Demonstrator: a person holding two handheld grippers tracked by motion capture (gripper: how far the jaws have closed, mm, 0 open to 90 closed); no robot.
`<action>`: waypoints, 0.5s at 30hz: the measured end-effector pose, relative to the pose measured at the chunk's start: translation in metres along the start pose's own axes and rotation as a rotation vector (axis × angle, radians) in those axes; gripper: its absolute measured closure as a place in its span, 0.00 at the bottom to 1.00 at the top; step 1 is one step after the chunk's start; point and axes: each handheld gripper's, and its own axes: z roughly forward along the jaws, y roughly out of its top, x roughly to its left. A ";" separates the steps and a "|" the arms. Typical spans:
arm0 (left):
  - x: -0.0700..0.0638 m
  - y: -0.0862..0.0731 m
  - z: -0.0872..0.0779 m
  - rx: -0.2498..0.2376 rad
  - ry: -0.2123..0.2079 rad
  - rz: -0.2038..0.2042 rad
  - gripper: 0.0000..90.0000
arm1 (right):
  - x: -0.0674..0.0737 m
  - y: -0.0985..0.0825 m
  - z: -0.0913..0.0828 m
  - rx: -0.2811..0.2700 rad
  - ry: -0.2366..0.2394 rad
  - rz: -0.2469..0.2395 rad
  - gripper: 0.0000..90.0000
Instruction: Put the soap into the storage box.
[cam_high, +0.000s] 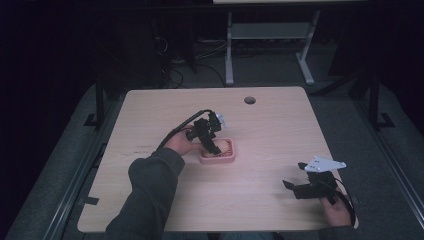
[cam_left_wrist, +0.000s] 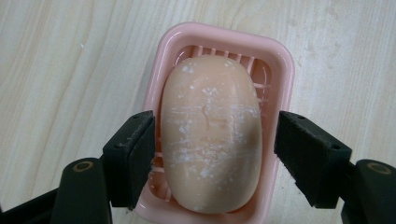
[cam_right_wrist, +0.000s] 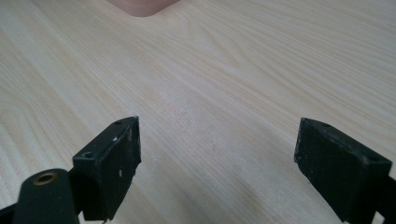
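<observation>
A peach soap bar (cam_left_wrist: 210, 135) with white scuff marks lies in a pink slatted soap dish (cam_left_wrist: 280, 56) near the middle of the table. My left gripper (cam_high: 210, 142) points down over the dish (cam_high: 227, 157). In the left gripper view the left gripper (cam_left_wrist: 215, 140) is open, one jaw on each side of the soap. The left jaw is almost at the bar and a gap shows at the right jaw. My right gripper (cam_high: 295, 176) rests near the table's front right, open, with bare wood between its jaws (cam_right_wrist: 217, 149). A corner of the dish (cam_right_wrist: 142, 7) shows far ahead of it.
The light wooden table (cam_high: 270, 130) has a round cable hole (cam_high: 249, 100) at its far edge. A white desk frame (cam_high: 270, 45) and cables stand on the dark floor beyond. A grey-sleeved forearm (cam_high: 150, 190) reaches in from the lower left.
</observation>
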 end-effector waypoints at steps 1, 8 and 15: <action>0.000 0.000 0.000 0.000 0.000 0.000 0.32 | 0.000 0.000 0.000 0.000 0.000 0.000 0.16; -0.002 -0.003 -0.004 -0.007 0.000 -0.008 0.30 | 0.001 0.000 0.000 0.003 -0.002 0.002 0.16; -0.007 -0.006 -0.009 -0.012 0.008 -0.005 0.29 | 0.000 0.000 0.001 0.001 -0.007 -0.001 0.16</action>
